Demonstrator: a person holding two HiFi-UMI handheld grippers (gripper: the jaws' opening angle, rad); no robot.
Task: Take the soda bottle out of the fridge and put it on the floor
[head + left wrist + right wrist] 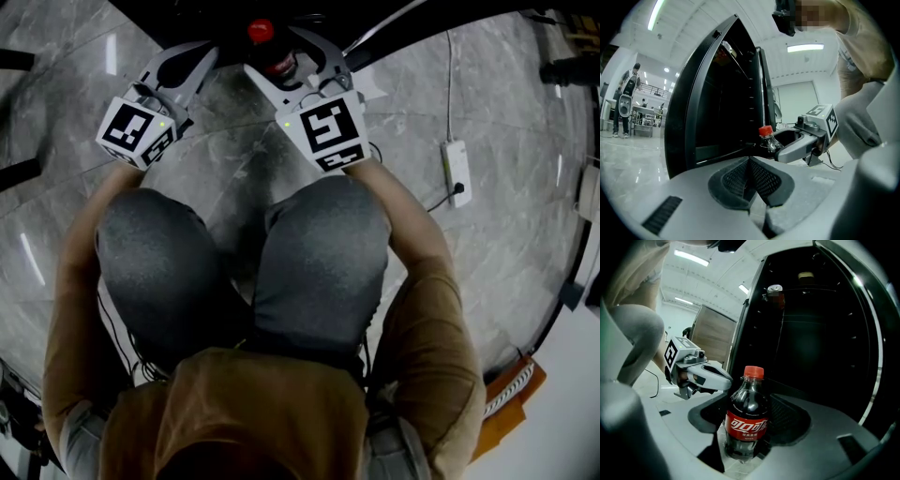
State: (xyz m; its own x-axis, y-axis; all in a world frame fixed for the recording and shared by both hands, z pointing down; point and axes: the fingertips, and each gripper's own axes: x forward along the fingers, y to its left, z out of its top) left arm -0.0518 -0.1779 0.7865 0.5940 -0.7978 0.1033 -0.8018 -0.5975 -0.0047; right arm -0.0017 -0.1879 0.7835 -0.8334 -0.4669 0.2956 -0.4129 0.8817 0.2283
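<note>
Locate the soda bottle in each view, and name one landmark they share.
Head view: soda bottle at top centre, in the right gripper.
Left gripper view: soda bottle right of centre, before the fridge.
Right gripper view: soda bottle low centre, between its jaws.
Shared landmark: the black fridge.

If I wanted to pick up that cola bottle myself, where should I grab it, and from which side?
Grip the soda bottle around its straight labelled middle, coming in level from the side. It stands upright, and its wall is round and even there, while the neck under the red cap tapers and would probably slip. The right gripper holds it that way.
</note>
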